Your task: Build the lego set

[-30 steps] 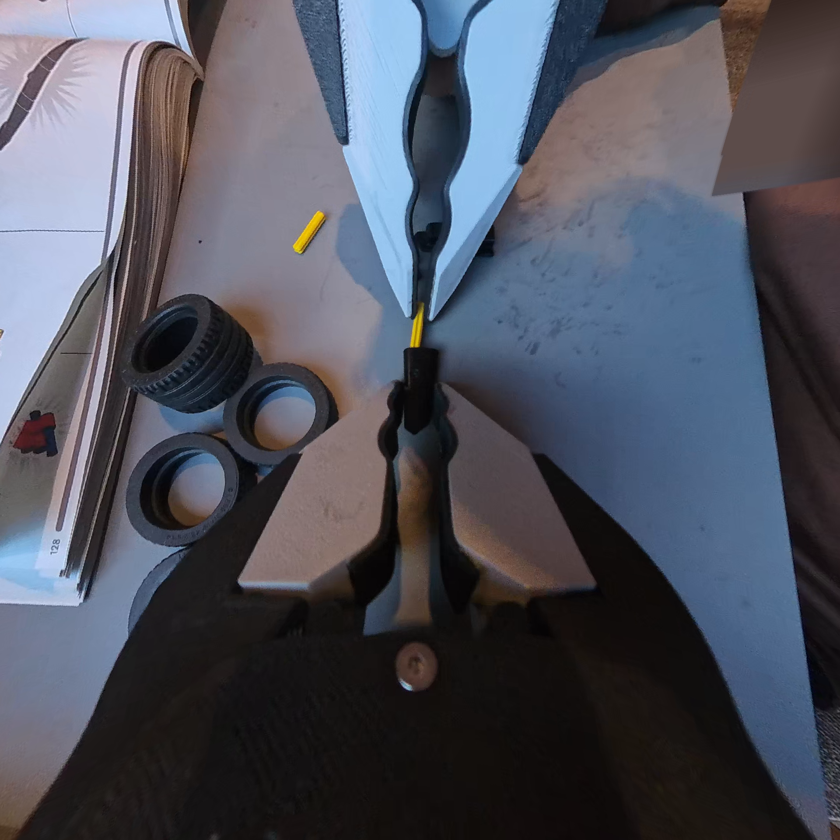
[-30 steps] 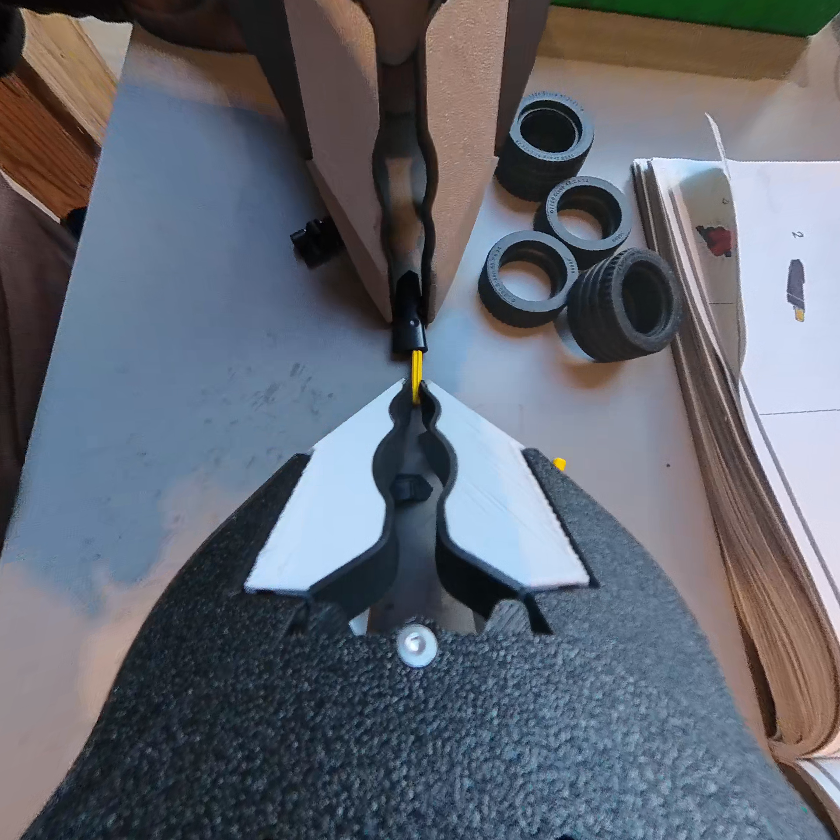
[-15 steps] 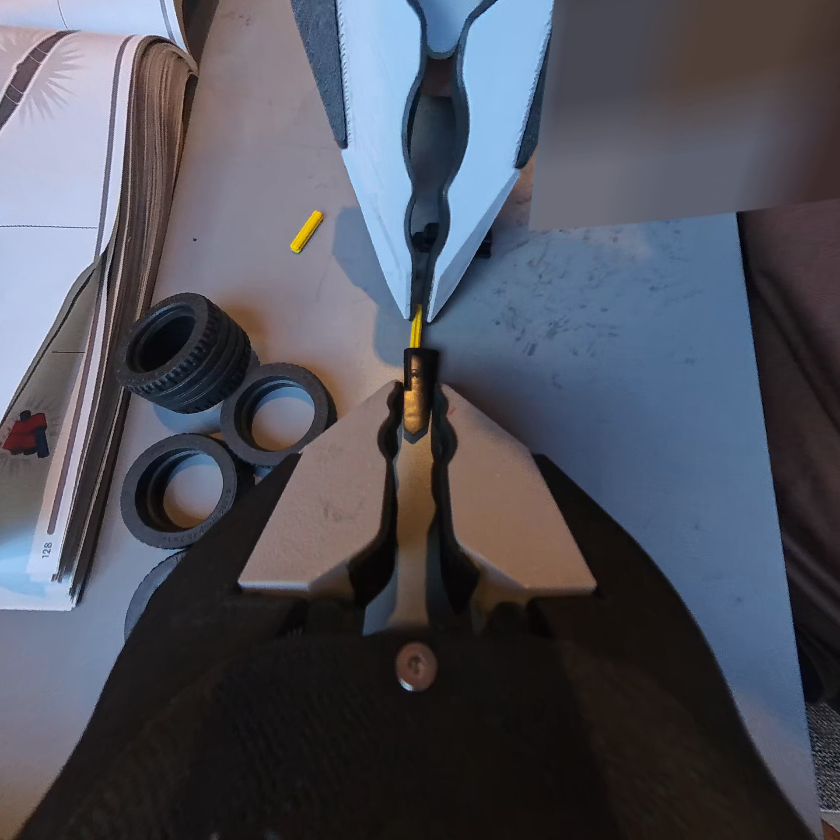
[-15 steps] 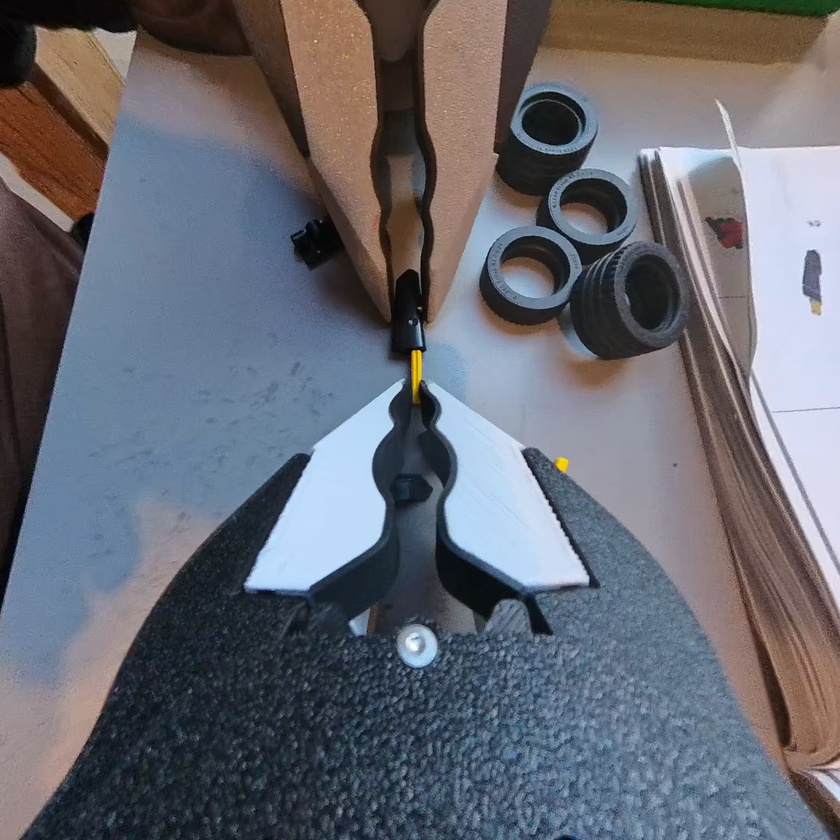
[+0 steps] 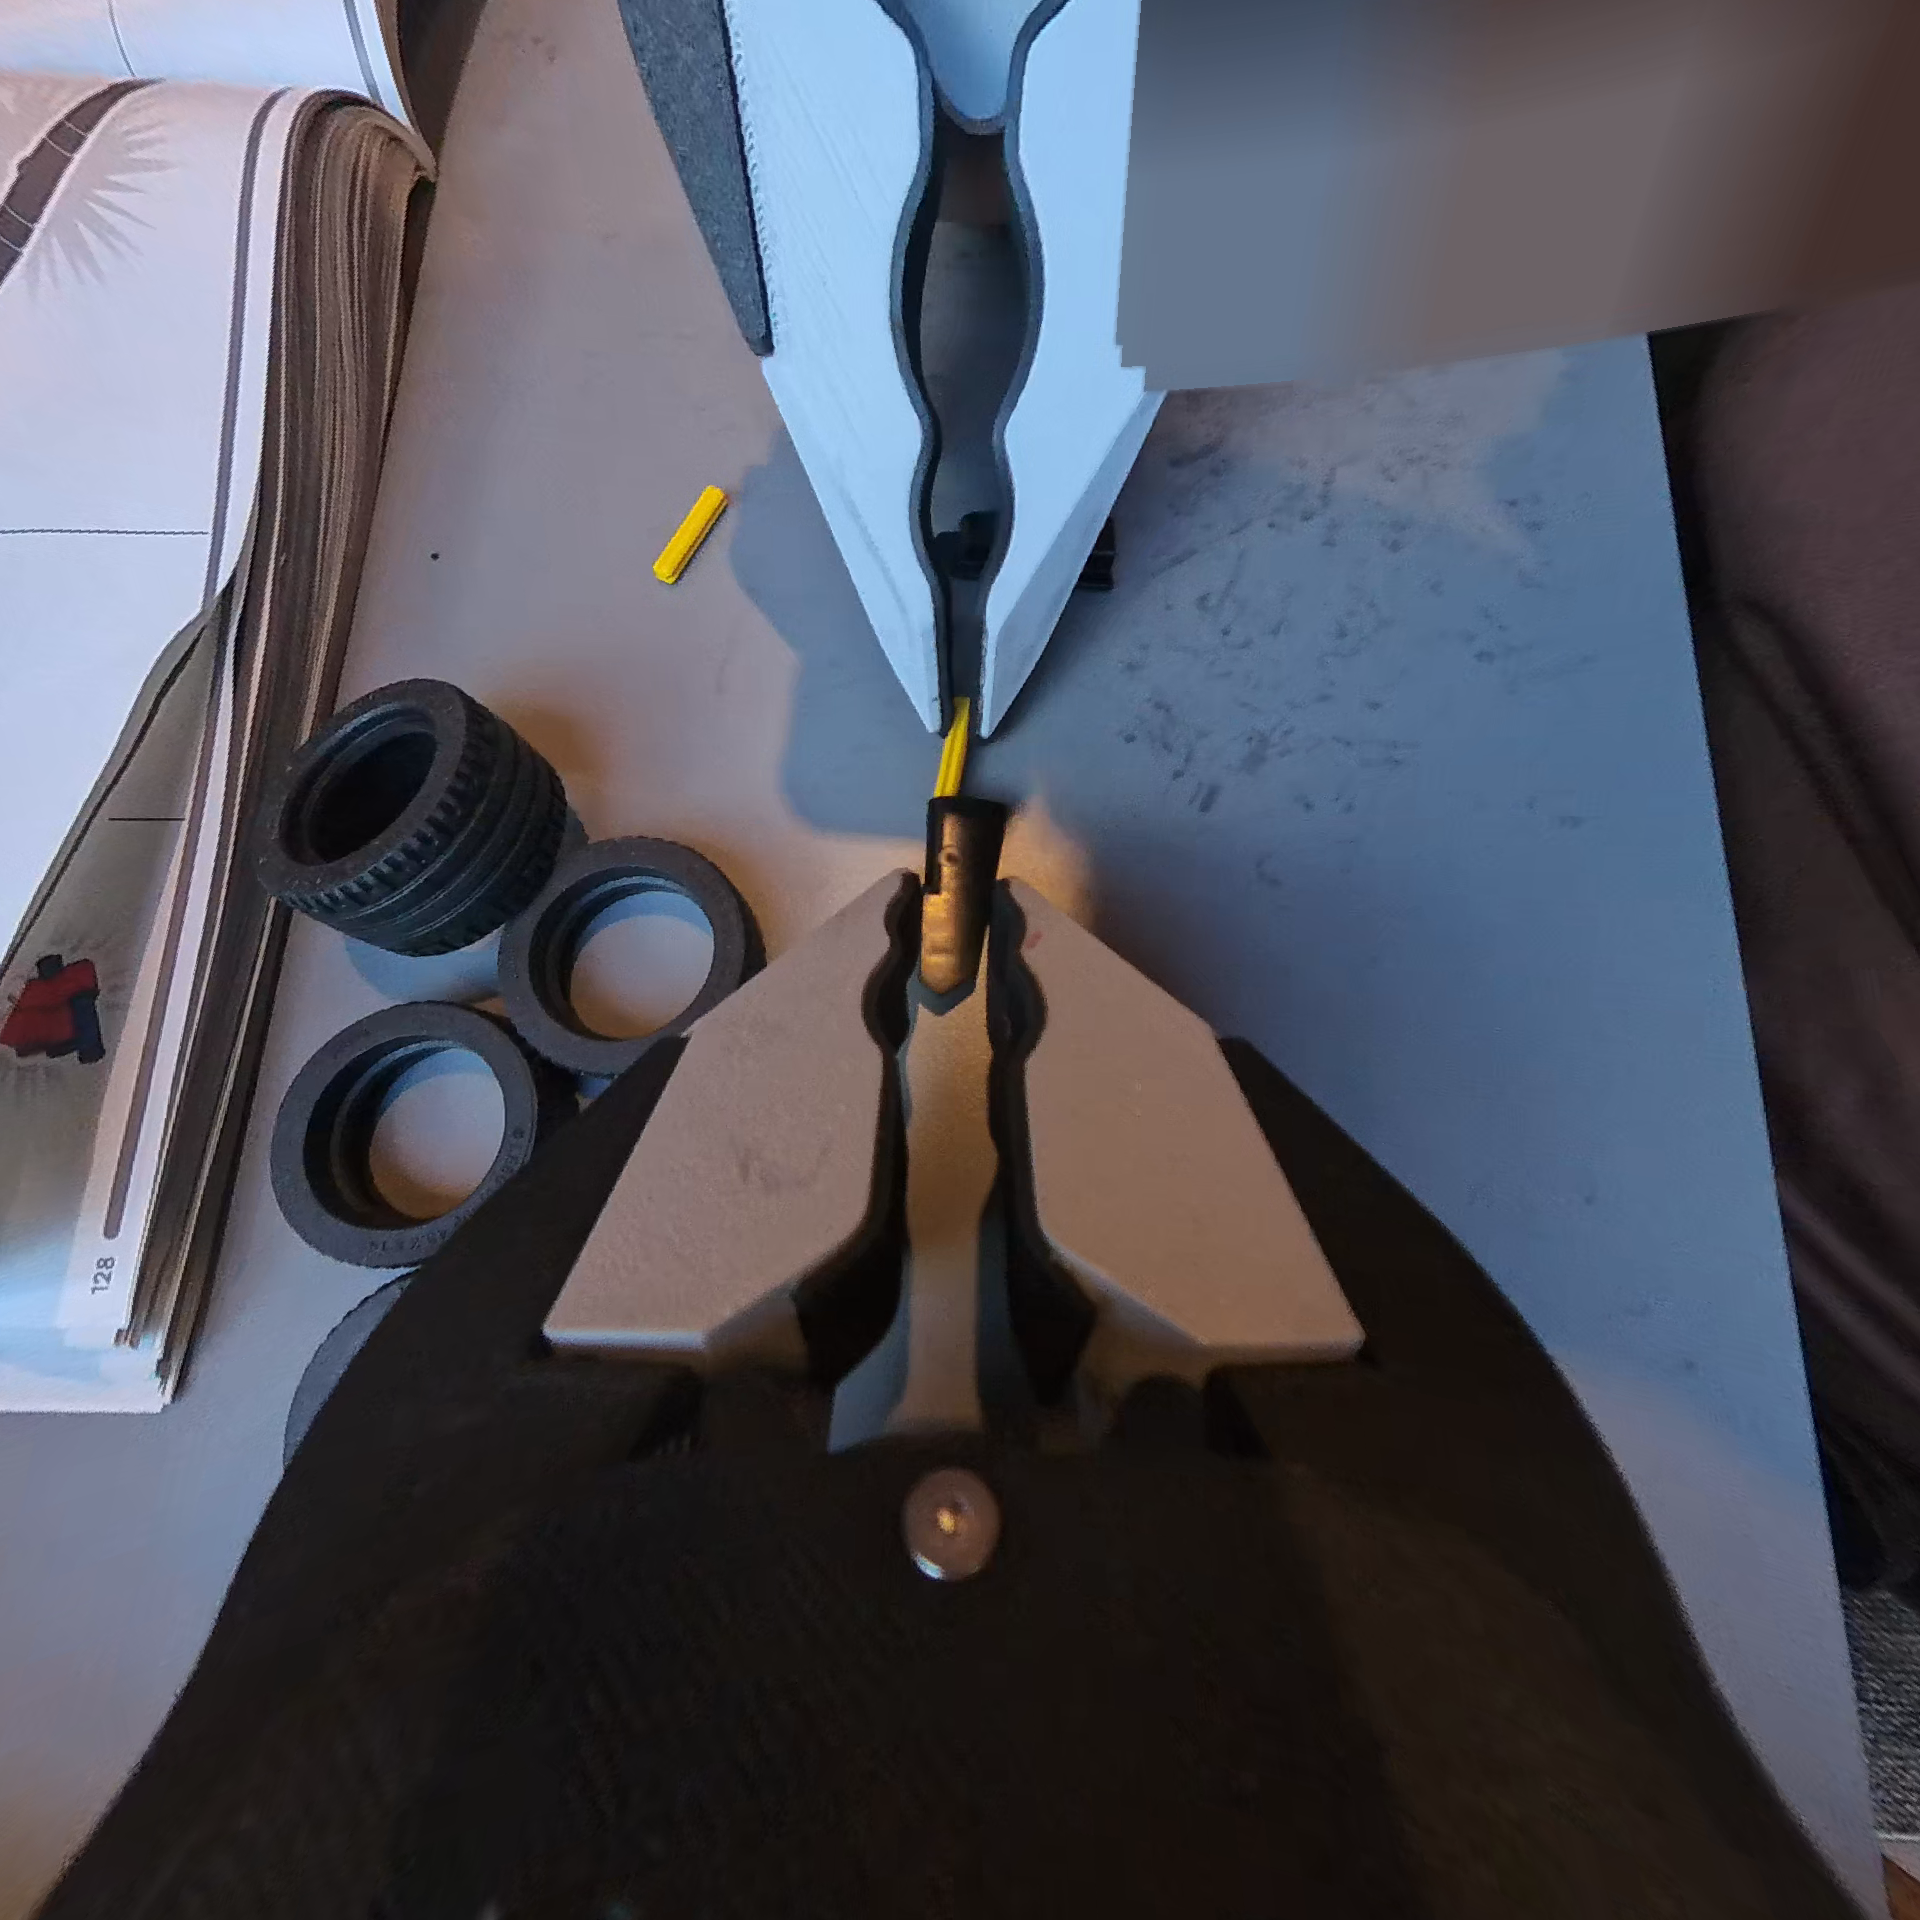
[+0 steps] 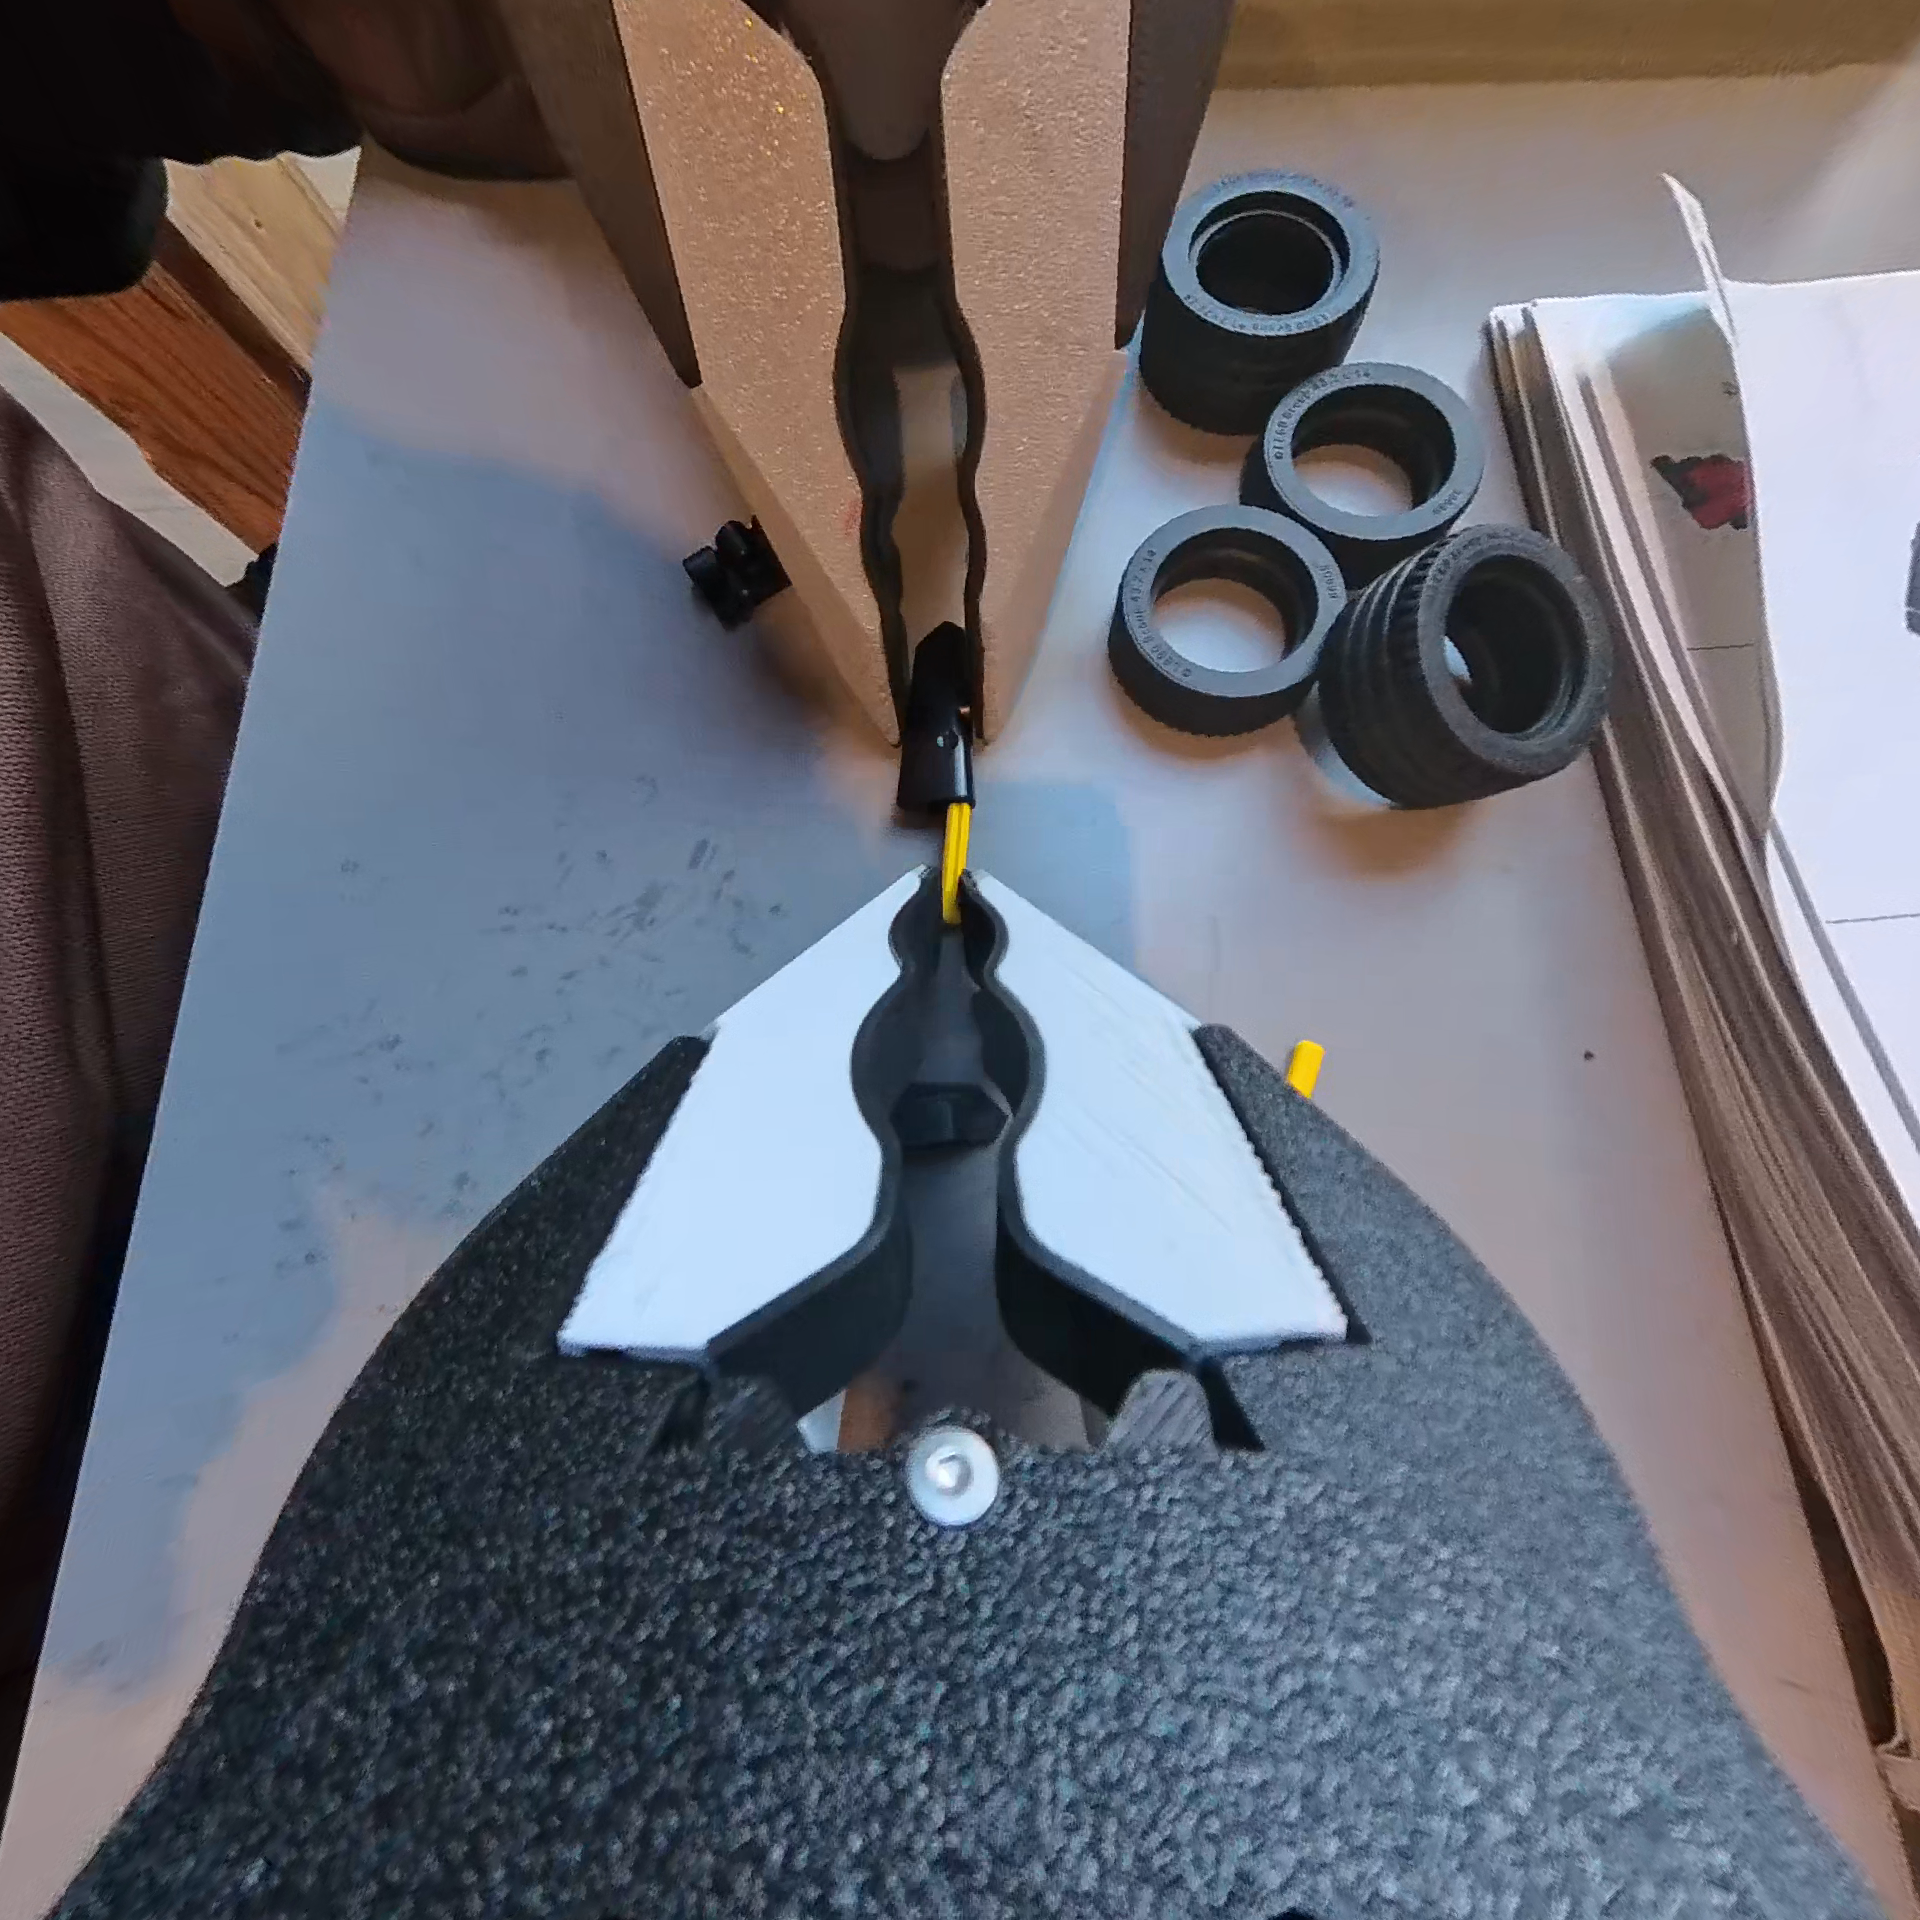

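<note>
1. We've got the left gripper clamped on a small black connector, with its nose poking out past the tips.
2. The right gripper is pinched tight on a thin yellow axle, and the axle's free end sits right at the connector's mouth, maybe just inside. Can't tell how deep.
3. Both parts hang just above the grey table, tip to tip between the two tools.
4. For this step we'd keep the axle dead in line with the connector's hole. It looks slightly angled, so straighten before pushing.
5. Push slow and straight. A thin axle held at its very end can pivot or slip out.
6. The tyres, spare yellow axle and instruction booklet are off to the side, so nothing's in our way.
</note>
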Action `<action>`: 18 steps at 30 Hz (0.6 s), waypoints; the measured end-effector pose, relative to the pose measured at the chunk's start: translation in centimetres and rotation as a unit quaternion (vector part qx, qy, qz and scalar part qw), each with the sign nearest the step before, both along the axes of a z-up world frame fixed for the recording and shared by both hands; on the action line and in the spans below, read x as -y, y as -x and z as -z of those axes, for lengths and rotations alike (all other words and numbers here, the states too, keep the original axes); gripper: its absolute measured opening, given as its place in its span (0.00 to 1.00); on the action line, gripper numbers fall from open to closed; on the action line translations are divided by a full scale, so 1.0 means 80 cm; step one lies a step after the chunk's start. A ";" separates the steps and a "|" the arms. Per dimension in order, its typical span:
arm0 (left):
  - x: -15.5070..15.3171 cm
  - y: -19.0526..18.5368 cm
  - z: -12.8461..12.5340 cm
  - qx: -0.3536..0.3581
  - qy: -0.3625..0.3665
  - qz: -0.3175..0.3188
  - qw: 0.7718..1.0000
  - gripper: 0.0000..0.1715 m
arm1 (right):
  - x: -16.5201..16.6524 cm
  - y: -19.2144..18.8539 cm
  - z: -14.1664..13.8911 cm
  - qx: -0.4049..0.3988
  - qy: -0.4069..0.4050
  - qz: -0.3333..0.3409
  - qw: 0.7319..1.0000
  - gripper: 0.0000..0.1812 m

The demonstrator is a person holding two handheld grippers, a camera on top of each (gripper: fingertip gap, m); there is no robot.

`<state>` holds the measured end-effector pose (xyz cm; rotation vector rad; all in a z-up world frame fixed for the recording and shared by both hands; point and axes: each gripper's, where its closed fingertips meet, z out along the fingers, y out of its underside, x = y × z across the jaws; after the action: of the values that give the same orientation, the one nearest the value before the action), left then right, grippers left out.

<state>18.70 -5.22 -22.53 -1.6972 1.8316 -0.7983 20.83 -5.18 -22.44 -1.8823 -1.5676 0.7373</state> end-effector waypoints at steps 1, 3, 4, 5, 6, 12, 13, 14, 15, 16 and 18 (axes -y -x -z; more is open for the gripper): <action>0.000 0.000 0.000 0.000 -0.001 0.000 1.000 0.06 | 0.000 0.000 0.000 0.000 -0.005 -0.002 1.000 0.01; 0.001 -0.001 0.000 0.000 0.003 -0.001 1.000 0.07 | 0.002 0.000 0.001 0.006 -0.021 -0.009 1.000 0.01; 0.001 -0.001 0.000 0.000 0.005 -0.002 1.000 0.07 | 0.003 0.001 0.002 0.010 -0.027 -0.013 1.000 0.01; 0.000 -0.001 0.000 0.000 0.004 -0.003 1.000 0.06 | 0.004 0.002 0.002 0.011 -0.032 -0.015 0.999 0.01; 0.001 -0.001 0.000 0.000 0.003 -0.002 1.000 0.07 | 0.003 0.003 0.002 0.013 -0.037 -0.016 0.999 0.01; 0.003 -0.002 0.000 0.000 -0.003 0.002 1.000 0.06 | 0.002 0.002 0.001 0.007 -0.018 -0.007 1.000 0.01; 0.003 -0.003 0.000 0.000 0.001 0.001 1.000 0.06 | 0.002 0.001 0.001 0.005 -0.017 -0.008 1.000 0.01; 0.002 -0.003 0.000 0.000 0.003 -0.002 1.000 0.06 | 0.002 0.000 0.000 0.004 -0.016 -0.008 1.000 0.01; 0.000 -0.003 0.000 0.000 0.003 -0.008 1.000 0.06 | 0.001 -0.002 -0.001 0.000 -0.013 -0.005 1.000 0.01; -0.002 -0.003 0.000 0.000 0.001 -0.012 1.000 0.06 | 0.000 -0.003 -0.003 -0.007 -0.008 -0.001 1.000 0.01; -0.003 -0.003 0.000 0.000 -0.001 -0.014 1.000 0.10 | -0.003 -0.006 -0.009 -0.027 0.010 0.007 1.000 0.01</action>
<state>18.94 -5.00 -22.53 -1.7185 1.8038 -0.7853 21.32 -4.94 -21.70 -1.8713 -1.5170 0.7944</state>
